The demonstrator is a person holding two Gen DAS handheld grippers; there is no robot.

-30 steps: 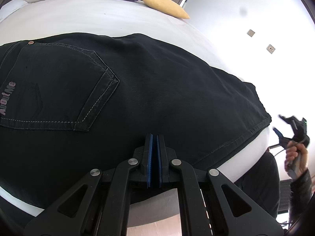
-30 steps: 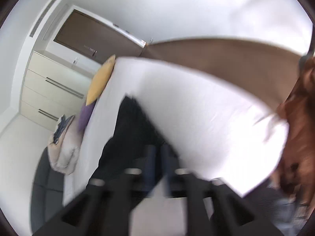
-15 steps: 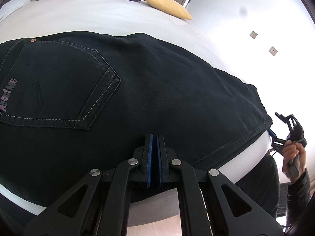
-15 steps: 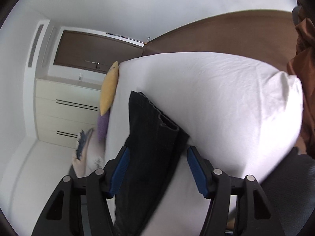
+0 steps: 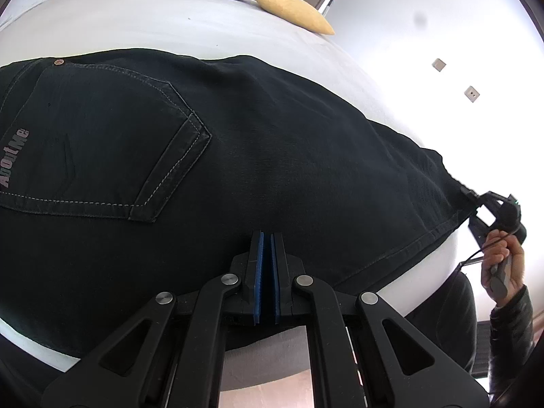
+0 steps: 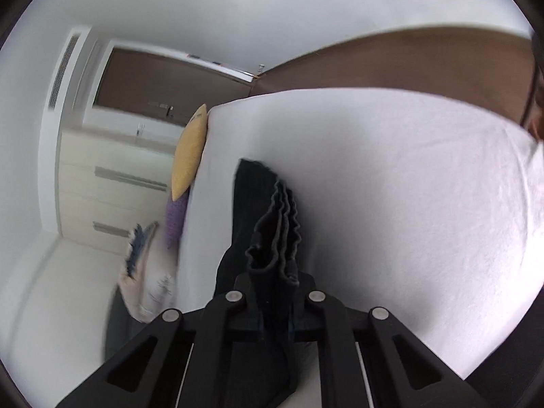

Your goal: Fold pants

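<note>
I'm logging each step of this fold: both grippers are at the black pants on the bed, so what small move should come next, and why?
Probably lift the right gripper and carry the hem toward the waist. Its jaws have just closed on the bunched hem of the pants, and the left gripper is shut at the near edge, on the white bed.

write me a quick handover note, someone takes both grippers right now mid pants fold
Left gripper: shut, pads together over the near edge of the pants; whether it pinches cloth is unclear.
Right gripper: jaws just closed, shut on the bunched hem end.
Pants lie flat on the white bed, back pocket up.
Done: hem gripped.
Left: probably carry the hem over towards the waist, then smooth.
</note>
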